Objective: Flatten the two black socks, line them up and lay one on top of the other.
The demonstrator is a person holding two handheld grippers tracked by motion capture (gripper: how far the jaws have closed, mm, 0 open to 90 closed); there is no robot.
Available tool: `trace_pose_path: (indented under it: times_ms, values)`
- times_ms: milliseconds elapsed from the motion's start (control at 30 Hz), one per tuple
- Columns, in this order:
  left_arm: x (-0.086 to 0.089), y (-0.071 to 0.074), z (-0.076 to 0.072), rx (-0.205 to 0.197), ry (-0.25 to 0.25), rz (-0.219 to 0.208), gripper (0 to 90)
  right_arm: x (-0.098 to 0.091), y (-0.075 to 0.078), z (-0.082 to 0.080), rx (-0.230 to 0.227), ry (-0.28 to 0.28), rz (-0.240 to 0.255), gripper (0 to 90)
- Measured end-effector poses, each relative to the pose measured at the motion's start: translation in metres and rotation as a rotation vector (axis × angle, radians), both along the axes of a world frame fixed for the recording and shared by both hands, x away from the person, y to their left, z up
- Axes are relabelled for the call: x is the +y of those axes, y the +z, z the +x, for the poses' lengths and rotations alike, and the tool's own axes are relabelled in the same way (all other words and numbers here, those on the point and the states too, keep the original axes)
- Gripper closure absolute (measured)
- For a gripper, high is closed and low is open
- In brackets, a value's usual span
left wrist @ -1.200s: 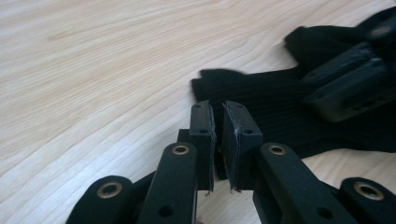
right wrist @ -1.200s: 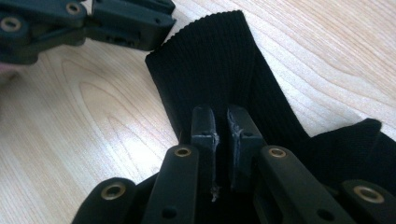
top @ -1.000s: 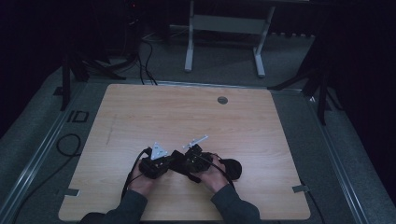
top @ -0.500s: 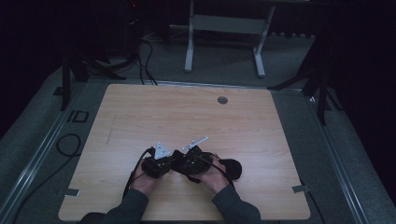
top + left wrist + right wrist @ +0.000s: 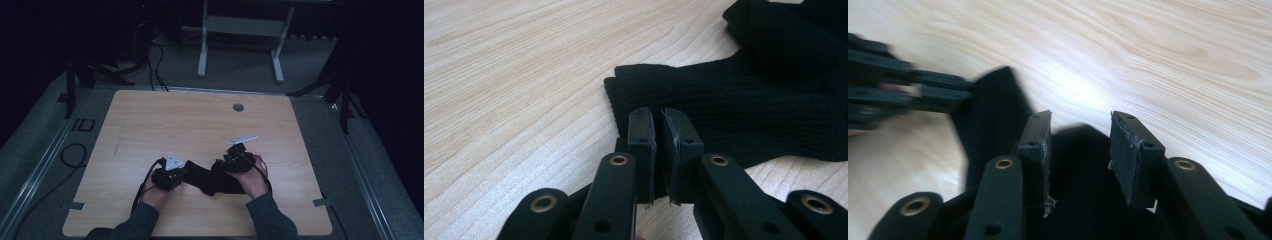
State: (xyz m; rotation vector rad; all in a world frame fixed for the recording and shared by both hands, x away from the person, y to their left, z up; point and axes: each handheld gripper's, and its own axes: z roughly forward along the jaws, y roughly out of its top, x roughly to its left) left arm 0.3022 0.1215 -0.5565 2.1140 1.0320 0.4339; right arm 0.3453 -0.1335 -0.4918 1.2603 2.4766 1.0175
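Observation:
A black knit cloth (image 5: 207, 180) lies on the wooden table (image 5: 200, 125) near its front edge, between the two hands. My left gripper (image 5: 184, 173) is shut on the cloth's ribbed hem (image 5: 749, 115); the left gripper view has the pads (image 5: 641, 135) pinched close together over that edge. My right gripper (image 5: 221, 167) hovers over the other end of the cloth (image 5: 993, 115). Its jaws have just been opening and stand apart (image 5: 1080, 135), with cloth below them but not pressed. The left gripper (image 5: 923, 92) appears blurred at the left of the right gripper view.
A round grommet (image 5: 238, 107) sits in the table's far side. Tape strips (image 5: 75, 205) mark the front corners. Beyond the table stands a grey metal frame (image 5: 240, 25), with cables (image 5: 70, 152) on the floor at the left.
My right gripper has moved to the right and risen a little, away from the left one, and its jaws have opened. More of the black cloth now shows between the hands. The left gripper kept still.

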Motion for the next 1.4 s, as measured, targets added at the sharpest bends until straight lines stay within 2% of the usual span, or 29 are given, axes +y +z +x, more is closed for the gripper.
trace_pose_path:
  times_ms: [200, 400, 467, 500, 533, 633, 800, 967, 1067, 1300, 1400]
  values:
    - [0.000, 0.000, 0.000, 0.002, 0.002, 0.000, 83.5, -0.024, -0.020, 0.007, 0.059, -0.080, -0.040, 63.5]
    - [0.000, 0.000, 0.000, 0.004, 0.003, -0.006, 83.6, -0.025, -0.042, 0.009, 0.122, -0.085, -0.043, 59.9]
    - [0.000, 0.000, 0.000, 0.005, 0.004, -0.007, 83.5, -0.024, -0.044, 0.008, 0.125, -0.079, -0.048, 60.3]
    - [0.000, 0.000, 0.000, 0.006, 0.005, -0.007, 83.5, -0.022, -0.047, 0.008, 0.134, -0.077, -0.055, 63.9]
    - [0.000, 0.000, -0.001, 0.005, 0.005, -0.008, 83.5, -0.018, -0.049, 0.005, 0.113, -0.066, -0.080, 74.4]
    - [0.001, 0.000, -0.001, 0.006, 0.004, -0.008, 83.5, -0.019, -0.046, 0.000, 0.093, -0.069, -0.067, 83.6]
    - [0.001, -0.001, 0.000, 0.008, 0.006, -0.012, 83.5, -0.025, -0.036, -0.017, 0.041, -0.083, -0.026, 85.0]
    - [0.001, -0.001, 0.000, 0.009, 0.005, -0.014, 83.6, -0.035, -0.023, -0.030, 0.016, -0.079, -0.020, 85.0]
    - [0.001, -0.001, 0.000, 0.009, 0.003, -0.011, 83.6, -0.045, -0.016, -0.037, -0.009, -0.093, -0.038, 85.0]
    - [0.001, 0.000, 0.000, 0.008, 0.003, -0.007, 83.5, -0.072, -0.010, -0.044, -0.007, -0.140, -0.036, 85.0]
    - [0.001, -0.001, 0.000, 0.008, 0.004, -0.008, 83.5, -0.079, -0.012, -0.042, -0.015, -0.168, -0.079, 84.8]
